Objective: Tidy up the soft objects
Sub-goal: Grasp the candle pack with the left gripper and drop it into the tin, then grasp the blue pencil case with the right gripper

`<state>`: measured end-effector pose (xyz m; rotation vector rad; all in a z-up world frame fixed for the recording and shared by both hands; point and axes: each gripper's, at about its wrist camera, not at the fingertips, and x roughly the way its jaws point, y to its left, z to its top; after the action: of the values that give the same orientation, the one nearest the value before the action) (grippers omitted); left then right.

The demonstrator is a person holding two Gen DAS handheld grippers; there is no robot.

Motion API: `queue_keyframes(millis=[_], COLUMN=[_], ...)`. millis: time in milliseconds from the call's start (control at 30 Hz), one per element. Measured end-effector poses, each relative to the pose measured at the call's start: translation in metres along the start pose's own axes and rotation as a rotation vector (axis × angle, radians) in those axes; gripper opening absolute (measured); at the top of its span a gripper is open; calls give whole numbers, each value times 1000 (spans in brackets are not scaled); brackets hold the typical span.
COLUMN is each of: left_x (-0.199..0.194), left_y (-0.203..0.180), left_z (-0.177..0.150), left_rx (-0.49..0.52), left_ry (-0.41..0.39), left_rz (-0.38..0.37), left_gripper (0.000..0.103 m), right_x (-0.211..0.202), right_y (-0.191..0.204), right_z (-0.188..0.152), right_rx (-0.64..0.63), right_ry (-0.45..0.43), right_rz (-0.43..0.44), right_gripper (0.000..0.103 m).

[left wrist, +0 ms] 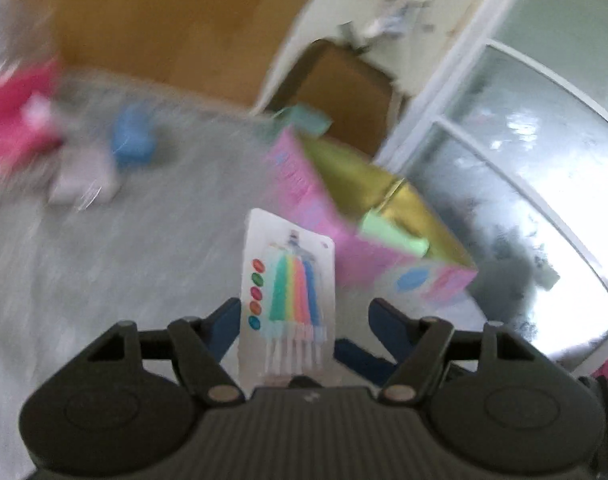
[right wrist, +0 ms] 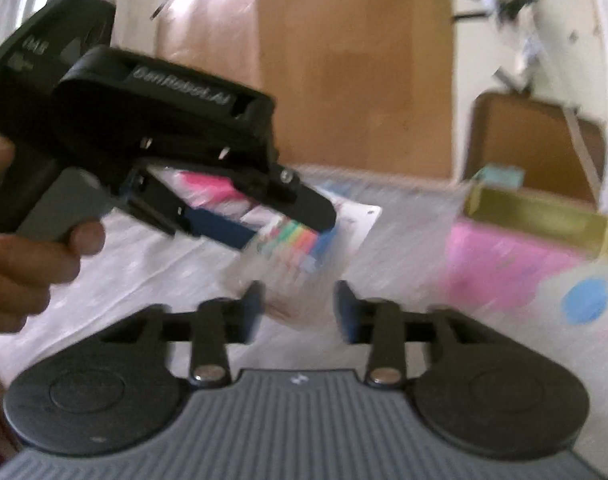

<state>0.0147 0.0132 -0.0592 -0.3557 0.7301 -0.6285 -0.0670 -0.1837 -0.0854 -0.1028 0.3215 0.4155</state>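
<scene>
A pale cream wall stands behind, with a large brown cardboard sheet leaning on it. A white-framed frosted window lets in bright daylight — glare on its panes. Everything is motion-blurred.

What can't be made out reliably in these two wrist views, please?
1. Left wrist view: the blue object and pink object are motion-blurred; the frame edge cuts off the pink one.
2. Left wrist view: whether the left gripper clamps the candle pack; blur hides contact.
3. Right wrist view: whether the right gripper touches the pack's blurred lower end.
4. Both views: the pink box print is smeared.
</scene>
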Motion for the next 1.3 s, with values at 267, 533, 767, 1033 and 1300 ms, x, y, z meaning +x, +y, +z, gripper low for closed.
queue_keyframes(millis=[267, 533, 767, 1033, 1300], left_x=[75, 165, 73, 7, 14], left_y=[-93, -97, 14, 140, 151], left_z=[89, 118, 85, 62, 60], left_rx=[232, 209, 135, -25, -48], left_ry=[-53, -14, -138, -259, -229], left_rz=[-145, -24, 103, 444, 399], left_gripper=[70, 71, 74, 73, 74], right_x=[19, 35, 55, 211, 329], right_y=[-108, -146, -97, -33, -21], right_z=[40, 32, 59, 98, 98], right_rx=[118, 226, 196, 218, 247], right_ry=[-65, -17, -28, 193, 348], right_rz=[-253, -360, -146, 37, -111], right_gripper=[33, 38, 38, 44, 56])
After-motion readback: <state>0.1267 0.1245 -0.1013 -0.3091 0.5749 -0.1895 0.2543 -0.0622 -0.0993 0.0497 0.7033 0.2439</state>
